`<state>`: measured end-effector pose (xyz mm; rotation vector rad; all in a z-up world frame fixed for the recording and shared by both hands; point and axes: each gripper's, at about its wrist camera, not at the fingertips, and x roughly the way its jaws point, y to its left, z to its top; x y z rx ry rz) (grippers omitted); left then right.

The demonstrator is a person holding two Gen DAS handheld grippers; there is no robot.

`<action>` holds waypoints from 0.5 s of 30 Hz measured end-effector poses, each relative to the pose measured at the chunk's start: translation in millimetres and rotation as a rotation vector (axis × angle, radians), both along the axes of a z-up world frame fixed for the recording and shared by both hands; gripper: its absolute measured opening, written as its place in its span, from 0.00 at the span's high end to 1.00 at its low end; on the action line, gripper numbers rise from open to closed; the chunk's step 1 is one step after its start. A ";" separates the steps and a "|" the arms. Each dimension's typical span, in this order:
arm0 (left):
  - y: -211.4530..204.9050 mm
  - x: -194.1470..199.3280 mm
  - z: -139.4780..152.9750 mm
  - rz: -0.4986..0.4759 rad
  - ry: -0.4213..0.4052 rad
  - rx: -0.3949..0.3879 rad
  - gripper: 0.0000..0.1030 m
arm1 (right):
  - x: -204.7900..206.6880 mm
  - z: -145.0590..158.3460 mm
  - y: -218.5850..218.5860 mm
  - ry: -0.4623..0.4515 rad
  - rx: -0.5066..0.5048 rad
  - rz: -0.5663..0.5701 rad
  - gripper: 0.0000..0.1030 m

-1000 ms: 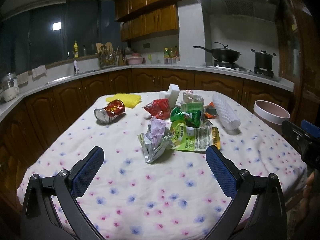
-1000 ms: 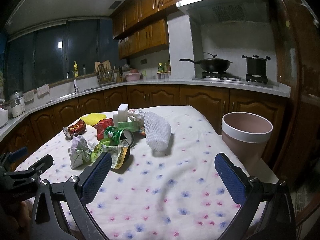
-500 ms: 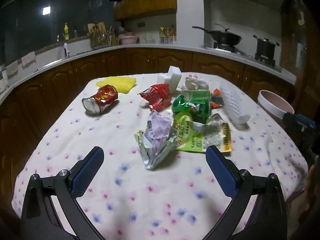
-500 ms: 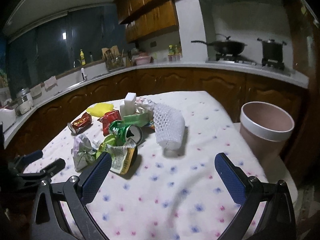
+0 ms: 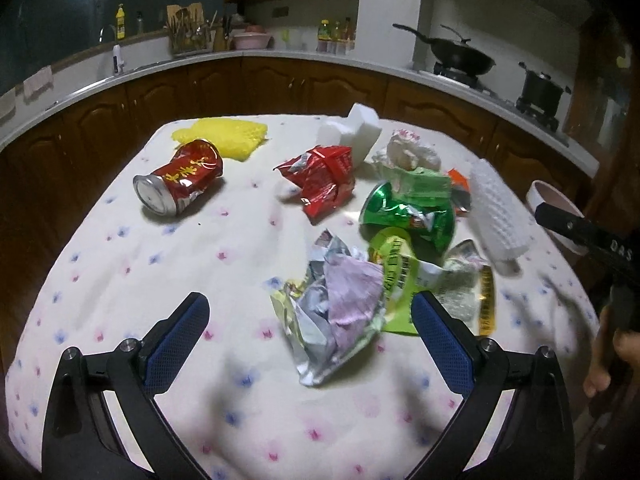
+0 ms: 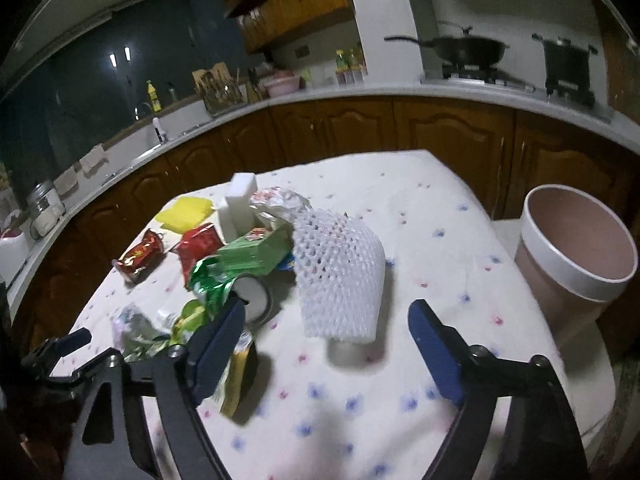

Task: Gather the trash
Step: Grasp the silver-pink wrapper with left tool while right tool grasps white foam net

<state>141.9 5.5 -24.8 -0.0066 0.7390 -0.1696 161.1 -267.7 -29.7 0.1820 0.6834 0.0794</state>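
Observation:
Trash lies scattered on a floral tablecloth (image 5: 200, 272). My left gripper (image 5: 308, 320) stands open, and the crumpled silver and purple wrapper (image 5: 340, 312) lies just beyond its fingers, nearer the right one. Further off lie a dented red can (image 5: 180, 182), a red snack bag (image 5: 324, 180), a green crushed can (image 5: 408, 212) and a yellow-green packet (image 5: 404, 276). My right gripper (image 6: 324, 328) is closing; the white foam net sleeve (image 6: 340, 276) lies just ahead of its fingers, which do not touch it. The pink bin (image 6: 576, 256) stands to the right of the table.
A white sponge block (image 5: 356, 128) and a yellow foam net (image 5: 224, 136) lie at the table's far end. Wooden cabinets and a counter (image 5: 280, 80) ring the table, with a wok (image 5: 460, 56) and a pot (image 5: 540, 88) on the stove. A hand (image 5: 604, 360) shows at the right edge.
Both grippers have moved forward over the table and tilted down, so the trash looms larger. The right gripper's fingers have drawn closer together.

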 end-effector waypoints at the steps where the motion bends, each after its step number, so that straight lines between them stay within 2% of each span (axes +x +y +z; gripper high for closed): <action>1: -1.3 3.8 -2.6 -0.005 0.009 0.006 0.07 | 7.0 -3.0 -0.9 0.016 0.001 -0.002 0.20; 2: -3.4 8.1 -6.2 -0.010 0.023 0.018 0.09 | 12.9 -5.9 -1.3 0.028 0.001 -0.003 0.21; 5: -6.4 18.8 -16.5 -0.029 0.069 0.032 0.28 | 30.0 -16.7 -1.7 0.072 0.003 0.006 0.27; 6: -6.0 21.0 -18.9 -0.037 0.083 0.027 0.41 | 34.1 -21.1 -1.6 0.087 -0.001 0.004 0.33; 7: -5.9 23.3 -20.5 -0.047 0.097 0.017 0.44 | 39.6 -26.8 -2.8 0.107 0.000 0.001 0.40; 8: -5.4 23.8 -19.8 -0.050 0.096 0.009 0.45 | 43.3 -31.0 -4.5 0.121 0.008 0.002 0.59; 9: -4.8 23.2 -18.2 -0.051 0.087 0.005 0.51 | 46.6 -35.3 -6.9 0.138 0.020 0.000 0.82; 10: -3.9 22.7 -16.0 -0.058 0.081 0.000 0.56 | 47.5 -37.4 -9.7 0.142 0.030 -0.007 0.90; 11: -2.4 22.2 -14.0 -0.061 0.074 -0.004 0.58 | 46.0 -36.8 -10.9 0.135 0.030 -0.011 0.89; 13: 2.3 21.9 -9.5 -0.068 0.068 -0.028 0.69 | 40.2 -32.1 -11.4 0.109 0.024 -0.006 0.89; 15: 6.3 23.2 -6.3 -0.068 0.074 -0.047 0.70 | 34.8 -26.9 -12.6 0.090 0.029 0.000 0.90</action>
